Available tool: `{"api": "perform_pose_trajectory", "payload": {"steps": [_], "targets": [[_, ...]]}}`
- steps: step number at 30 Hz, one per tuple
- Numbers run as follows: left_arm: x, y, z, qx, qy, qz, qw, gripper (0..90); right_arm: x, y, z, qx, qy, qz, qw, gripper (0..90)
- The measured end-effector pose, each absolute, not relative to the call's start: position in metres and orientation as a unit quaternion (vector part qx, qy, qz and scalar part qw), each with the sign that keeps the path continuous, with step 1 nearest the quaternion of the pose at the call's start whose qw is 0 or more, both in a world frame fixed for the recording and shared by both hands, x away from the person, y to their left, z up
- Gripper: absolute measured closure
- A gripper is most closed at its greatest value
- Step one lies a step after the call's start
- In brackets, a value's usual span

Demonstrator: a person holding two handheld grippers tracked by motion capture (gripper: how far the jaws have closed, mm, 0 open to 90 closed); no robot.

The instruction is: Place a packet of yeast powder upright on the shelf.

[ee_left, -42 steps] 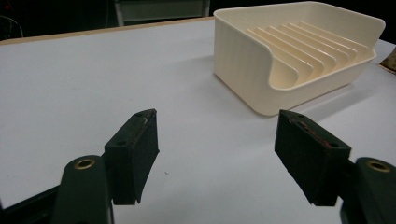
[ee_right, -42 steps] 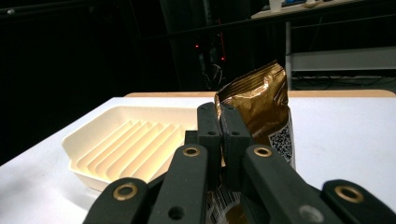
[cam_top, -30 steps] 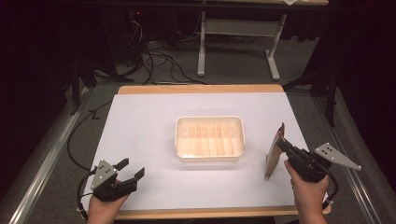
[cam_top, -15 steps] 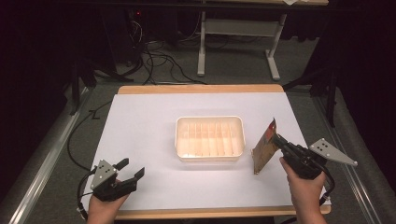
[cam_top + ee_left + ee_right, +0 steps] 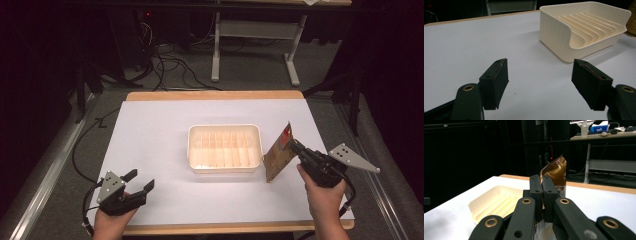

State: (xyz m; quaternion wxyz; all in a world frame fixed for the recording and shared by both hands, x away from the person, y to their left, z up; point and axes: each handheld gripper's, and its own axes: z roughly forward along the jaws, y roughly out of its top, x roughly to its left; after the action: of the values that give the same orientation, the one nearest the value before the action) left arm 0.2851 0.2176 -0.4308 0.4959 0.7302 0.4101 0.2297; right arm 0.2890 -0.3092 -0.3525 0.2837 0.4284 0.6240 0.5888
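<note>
Jaws pinch brown packet point(image 5: 278, 154); right gripper point(image 5: 299, 149) at tray's point(image 5: 225, 171) 3 o'clock.
Left gripper point(image 5: 139, 180) spread, empty, 7 o'clock; packet's base hidden behind jaws.

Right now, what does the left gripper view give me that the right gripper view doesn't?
Left gripper view: the left tool, jaws wide apart over bare white table, holding nothing, and the tray's outer wall.
Right gripper view: the right tool shut on the brown packet, which stands upright.
Both: the cream slotted tray, with nothing in the slots in sight.
</note>
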Motion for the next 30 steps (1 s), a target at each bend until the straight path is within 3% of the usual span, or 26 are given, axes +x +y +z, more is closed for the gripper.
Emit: {"api": "perform_pose_trajectory", "payload": {"steps": [30], "targets": [[0.284, 0.216, -0.43, 0.735, 0.404, 0.234, 0.492, 28.7, 0.292, -0.303, -0.307, 0.4, 0.616, 0.6, 0.316, 90.0]]}}
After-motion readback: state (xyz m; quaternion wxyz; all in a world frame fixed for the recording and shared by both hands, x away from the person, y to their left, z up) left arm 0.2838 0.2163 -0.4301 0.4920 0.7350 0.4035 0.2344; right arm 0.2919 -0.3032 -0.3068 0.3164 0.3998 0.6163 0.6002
